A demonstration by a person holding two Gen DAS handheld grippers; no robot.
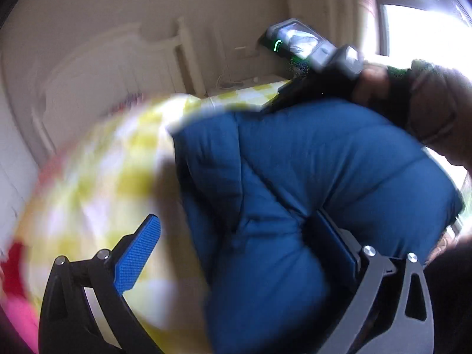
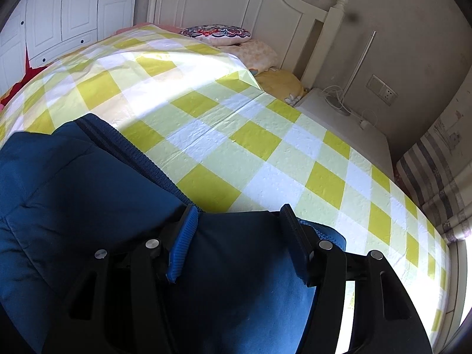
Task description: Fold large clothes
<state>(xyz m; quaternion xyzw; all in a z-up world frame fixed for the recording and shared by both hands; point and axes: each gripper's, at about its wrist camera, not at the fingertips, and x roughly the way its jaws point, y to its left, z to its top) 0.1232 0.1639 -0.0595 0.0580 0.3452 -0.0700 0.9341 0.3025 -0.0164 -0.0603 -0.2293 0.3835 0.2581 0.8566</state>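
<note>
Your left gripper [image 1: 236, 253] stands spread wide, blue padded jacket [image 1: 295, 183] bulging between its fingers, nothing pinched. Your right gripper [image 2: 239, 242] is also spread, jacket fabric lying loose between its pads. Jacket sits near-left on the yellow checked bedspread [image 2: 265, 135]; far right, a white nightstand [image 2: 348, 126].

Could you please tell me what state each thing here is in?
Jacket: bunched on the bed, partly folded.
Left tongs: open, jacket between the fingers.
Right tongs: open, jacket between the fingers.
Checked sheet: spread flat.
Pillow: lying at the headboard.
</note>
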